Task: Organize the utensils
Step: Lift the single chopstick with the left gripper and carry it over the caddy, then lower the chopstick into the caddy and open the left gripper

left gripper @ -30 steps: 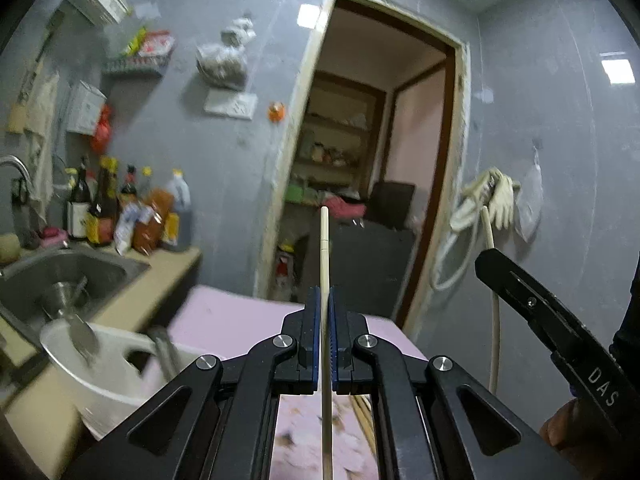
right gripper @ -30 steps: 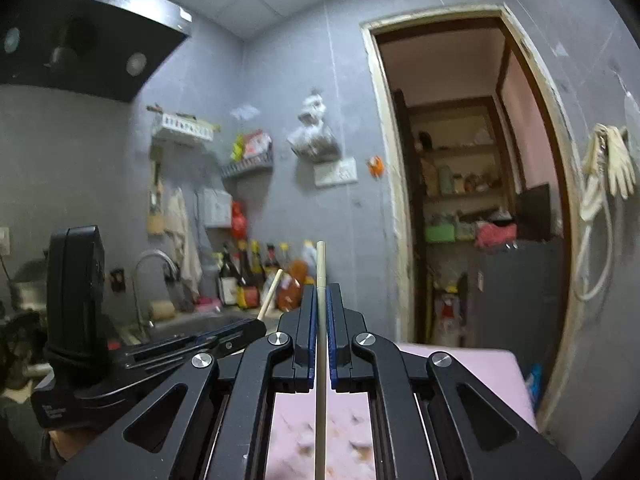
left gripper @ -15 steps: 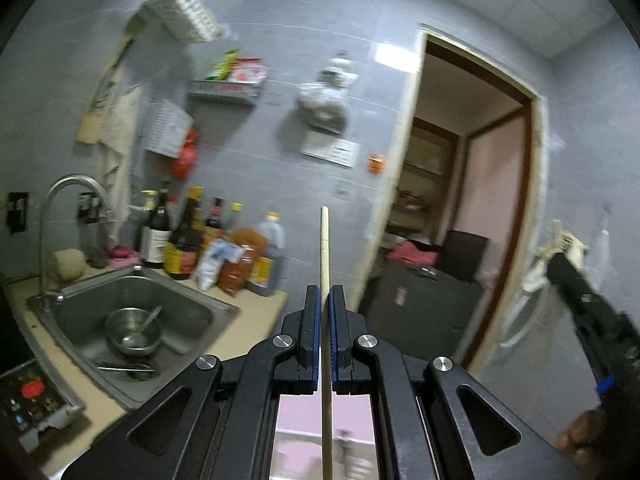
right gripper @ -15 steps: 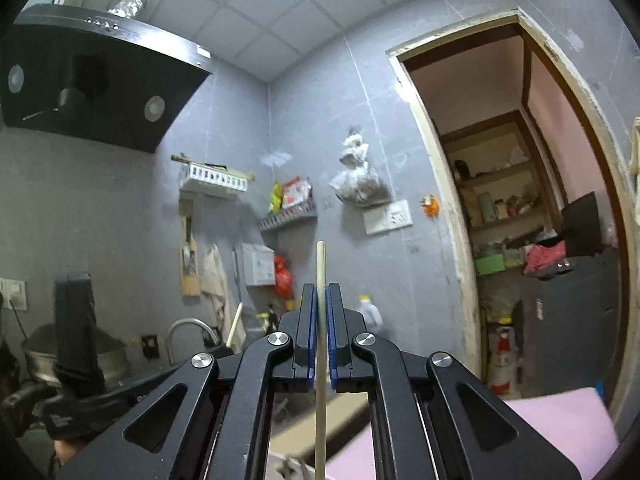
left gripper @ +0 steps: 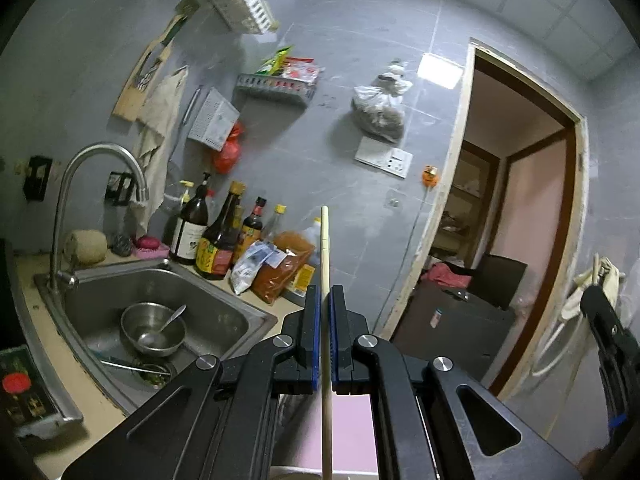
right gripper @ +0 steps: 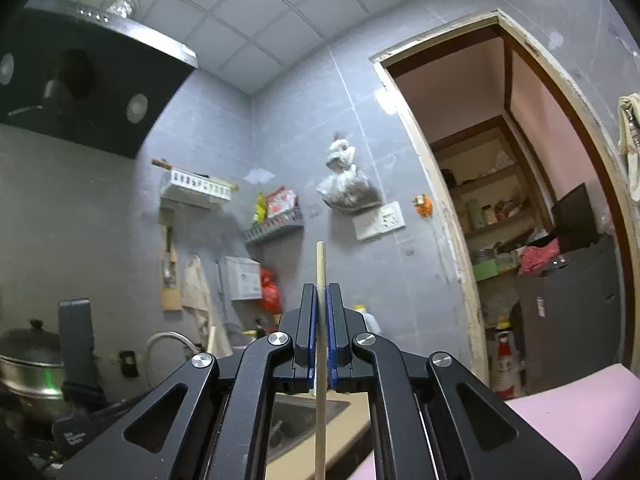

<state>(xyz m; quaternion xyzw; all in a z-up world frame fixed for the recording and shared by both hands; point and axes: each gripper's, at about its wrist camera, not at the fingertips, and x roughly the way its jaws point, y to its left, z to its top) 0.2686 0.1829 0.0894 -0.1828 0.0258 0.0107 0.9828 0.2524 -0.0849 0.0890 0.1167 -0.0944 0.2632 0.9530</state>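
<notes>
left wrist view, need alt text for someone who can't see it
The left gripper is shut on a pale wooden chopstick pointing ahead at a grey tiled kitchen wall. Lower left, a steel sink holds a metal bowl with a spoon; sauce bottles line the counter behind.

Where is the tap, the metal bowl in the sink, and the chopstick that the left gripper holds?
tap (left gripper: 80,160): left wrist view, on its curved metal neck.
metal bowl (left gripper: 176,330): left wrist view, on its right inner wall, beside the spoon.
chopstick (left gripper: 325,240): left wrist view, on the shaft above the gripper.
</notes>
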